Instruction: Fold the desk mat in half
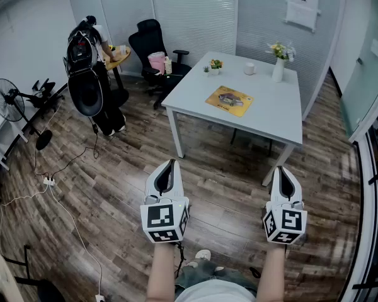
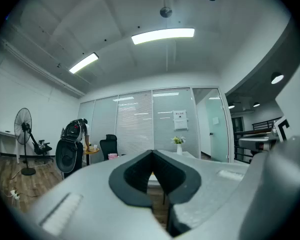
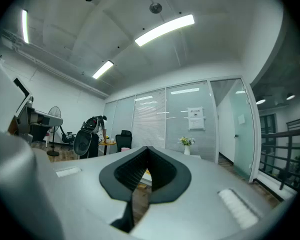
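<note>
L claw (image 1: 171, 163), R claw (image 1: 282, 169) pinched closed, empty, flat yellow rect mat (image 1: 229, 100), white table (image 1: 274, 109)

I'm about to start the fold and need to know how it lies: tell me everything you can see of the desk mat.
The desk mat is a thin yellow rectangle with a darker picture printed in its middle, too small to make out. It lies flat and unfolded on the white table, on the half nearer the person, its edges roughly in line with the table's. Nothing rests on it: the cup, the vase and the small plant stand apart, nearer the far edge. Only the table touches it.
</note>
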A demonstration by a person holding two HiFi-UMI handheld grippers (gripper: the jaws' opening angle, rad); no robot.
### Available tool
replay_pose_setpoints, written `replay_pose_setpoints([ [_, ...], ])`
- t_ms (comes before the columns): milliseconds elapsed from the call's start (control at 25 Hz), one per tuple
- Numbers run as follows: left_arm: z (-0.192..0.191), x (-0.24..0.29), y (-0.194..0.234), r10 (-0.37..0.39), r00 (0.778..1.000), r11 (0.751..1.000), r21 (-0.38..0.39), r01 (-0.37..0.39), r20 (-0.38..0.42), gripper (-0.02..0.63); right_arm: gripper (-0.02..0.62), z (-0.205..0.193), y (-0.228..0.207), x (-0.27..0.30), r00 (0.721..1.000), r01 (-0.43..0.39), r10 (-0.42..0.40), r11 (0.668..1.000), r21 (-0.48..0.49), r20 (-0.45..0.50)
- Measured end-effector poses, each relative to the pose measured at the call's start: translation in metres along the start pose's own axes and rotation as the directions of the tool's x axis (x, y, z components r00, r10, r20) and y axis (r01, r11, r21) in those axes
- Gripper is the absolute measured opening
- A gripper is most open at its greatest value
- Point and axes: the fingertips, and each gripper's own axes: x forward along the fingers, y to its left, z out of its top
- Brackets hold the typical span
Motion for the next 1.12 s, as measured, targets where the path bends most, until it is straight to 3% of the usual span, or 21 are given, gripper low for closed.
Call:
replay_pose_setpoints([
  [880, -0.014, 0.027, 0.037, 0.001, 1.000, 1.000, -0.006, -0.001, 0.001, 0.001, 0.023, -0.010, 0.019, 0.031, 0.999, 0.029, -0.030, 0.999, 0.012, 0.027],
  [1000, -0.017, 0.030, 0.045, 0.008, 1.000, 1.000, -0.006, -0.008, 0.000, 0.034, 0.040, -0.016, 0.024, 0.035, 0.999, 0.028, -0.028, 1.000, 0.015, 0.015],
  [1120, -0.020, 0.037, 0.050, 0.018, 1.000, 1.000, -0.013, -0.018, 0.000, 0.108, 0.116, -0.021, 0.024, 0.044, 1.000, 0.029, -0.029, 0.999, 0.022, -0.001],
])
